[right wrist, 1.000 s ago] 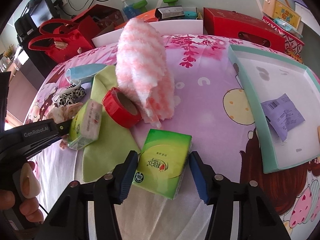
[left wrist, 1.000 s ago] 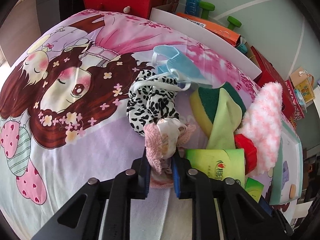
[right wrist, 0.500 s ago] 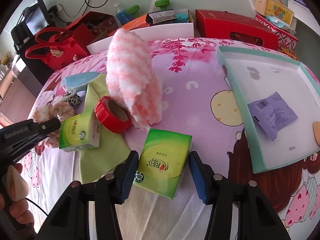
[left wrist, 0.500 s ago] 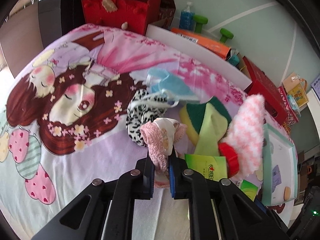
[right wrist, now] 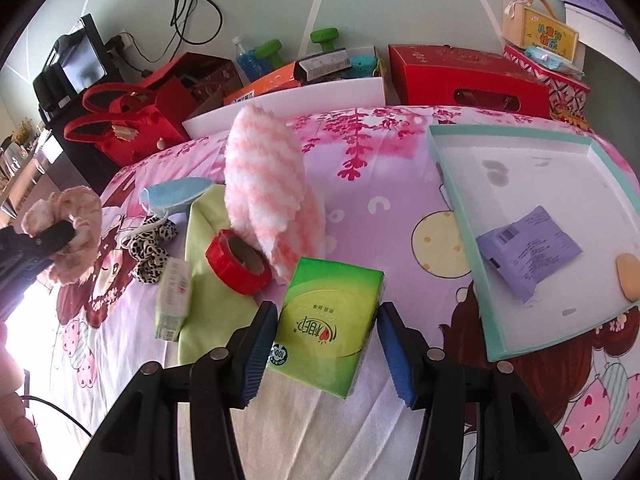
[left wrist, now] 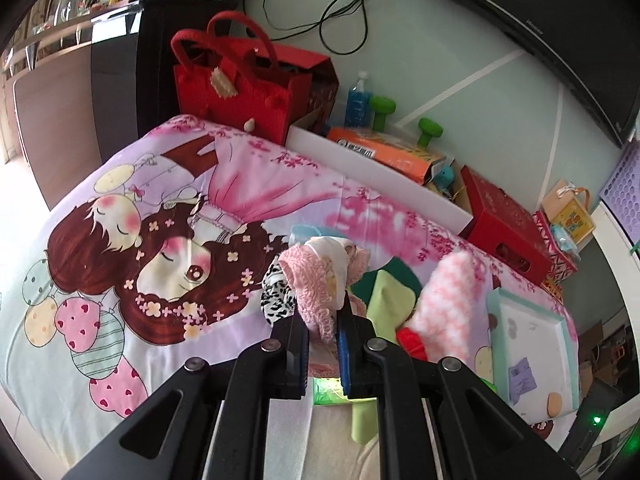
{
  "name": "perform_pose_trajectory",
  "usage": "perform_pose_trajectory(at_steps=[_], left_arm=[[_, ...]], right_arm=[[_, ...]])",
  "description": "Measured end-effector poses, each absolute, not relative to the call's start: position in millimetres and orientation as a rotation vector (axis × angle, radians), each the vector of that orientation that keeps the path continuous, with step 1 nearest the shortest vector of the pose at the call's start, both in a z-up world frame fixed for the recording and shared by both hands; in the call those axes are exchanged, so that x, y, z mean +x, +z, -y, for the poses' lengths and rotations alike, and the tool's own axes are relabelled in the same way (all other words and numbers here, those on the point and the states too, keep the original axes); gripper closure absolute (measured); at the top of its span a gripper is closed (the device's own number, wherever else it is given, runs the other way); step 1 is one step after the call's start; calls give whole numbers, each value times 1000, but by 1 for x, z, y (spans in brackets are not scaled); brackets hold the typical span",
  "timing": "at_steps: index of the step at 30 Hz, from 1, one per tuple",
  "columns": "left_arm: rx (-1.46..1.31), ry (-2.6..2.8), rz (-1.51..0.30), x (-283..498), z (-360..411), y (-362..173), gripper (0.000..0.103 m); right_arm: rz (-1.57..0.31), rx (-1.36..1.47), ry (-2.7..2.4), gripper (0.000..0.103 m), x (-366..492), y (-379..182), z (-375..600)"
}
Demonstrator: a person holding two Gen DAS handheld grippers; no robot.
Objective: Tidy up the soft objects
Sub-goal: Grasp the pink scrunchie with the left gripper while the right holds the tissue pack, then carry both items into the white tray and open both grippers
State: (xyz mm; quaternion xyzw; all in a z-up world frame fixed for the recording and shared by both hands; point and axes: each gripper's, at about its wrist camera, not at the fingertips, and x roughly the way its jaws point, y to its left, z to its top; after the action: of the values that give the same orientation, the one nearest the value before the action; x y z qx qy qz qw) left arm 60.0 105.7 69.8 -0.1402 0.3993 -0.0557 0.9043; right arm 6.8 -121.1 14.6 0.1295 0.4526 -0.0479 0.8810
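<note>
Currently my left gripper has its jaws narrow, clamped on a pink knitted cloth bunched above them, lifted clear of the bed near its left edge. Just right of it on the bedspread: leopard-print fabric, a blue face mask, a lime-green cloth carrying a small tissue pack and a red tape roll. A fluffy pink-and-white item stands mid-bed. My right gripper holds its jaws half spread around a green tissue pack; I cannot tell if the pads press it. A teal-rimmed tray sits by the right edge.
</note>
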Motion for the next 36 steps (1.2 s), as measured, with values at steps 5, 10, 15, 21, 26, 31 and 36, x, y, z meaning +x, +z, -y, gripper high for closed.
perform_pose_trajectory(at_steps=[5,10,15,21,26,31,36], left_arm=[[-277,-148,-841,61,-94,68,91],[-242,-192,-842,58,-74,68,91],[-184,-266,-858,53,-42,66,91],[-99,-389,-864,39,10,67,91],[-44,-500,-893,26,54,63,91],[11,-562,-896,15,92,61,91],[44,-596,-900,13,118,58,91]], right_arm=[[-922,277,-107,48,5,19,126],[-869,304,-140,48,-3,30,145],[-838,344,-229,48,-15,35,179],[-805,396,-371,48,-33,39,228],[-783,437,-451,48,-46,39,264],[-764,453,-531,48,-58,38,292],[-752,472,-576,48,-67,34,310]])
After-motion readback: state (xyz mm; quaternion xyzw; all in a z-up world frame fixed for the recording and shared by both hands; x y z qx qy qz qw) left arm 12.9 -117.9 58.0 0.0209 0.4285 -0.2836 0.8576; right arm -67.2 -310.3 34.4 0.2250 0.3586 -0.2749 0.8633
